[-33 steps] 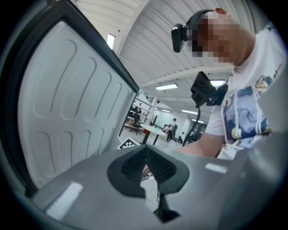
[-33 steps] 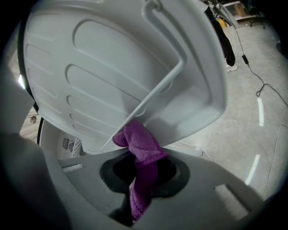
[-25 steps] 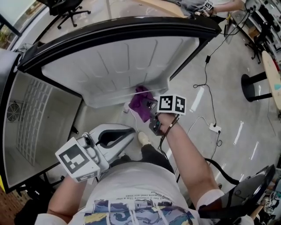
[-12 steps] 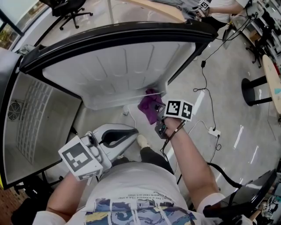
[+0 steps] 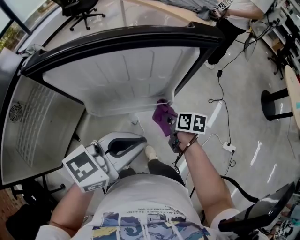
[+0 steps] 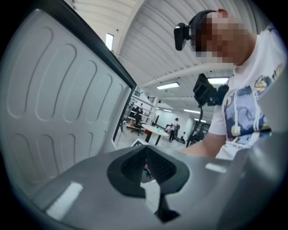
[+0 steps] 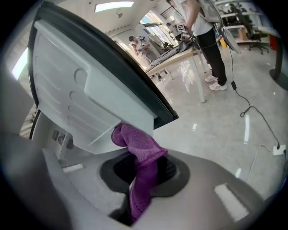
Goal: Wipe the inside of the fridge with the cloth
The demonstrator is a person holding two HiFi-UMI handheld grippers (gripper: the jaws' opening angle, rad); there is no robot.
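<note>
The fridge door [image 5: 126,75] stands open, its white ribbed inner lining facing me; the grey fridge interior [image 5: 37,126] with a fan grille is at the left. My right gripper [image 5: 171,129] is shut on a purple cloth [image 5: 164,115], which touches the lower right corner of the door lining. In the right gripper view the cloth [image 7: 137,148] bulges out of the jaws of the right gripper [image 7: 141,173] against the door's shelf edge [image 7: 103,134]. My left gripper [image 5: 133,139] hangs low at the left, shut and holding nothing, apart from the door; the left gripper [image 6: 146,168] faces the lining [image 6: 45,99].
A power strip [image 5: 228,147] and cables lie on the shiny floor to the right. A black stool base [image 5: 274,101] stands far right. An office chair [image 5: 79,9] is behind the door, and a person [image 5: 229,14] stands at a table at top right. My shoe [image 5: 151,152] is below the door.
My right gripper has slid the purple cloth to the right along the door lining's lower edge, reaching its right corner. The left gripper has barely moved.
</note>
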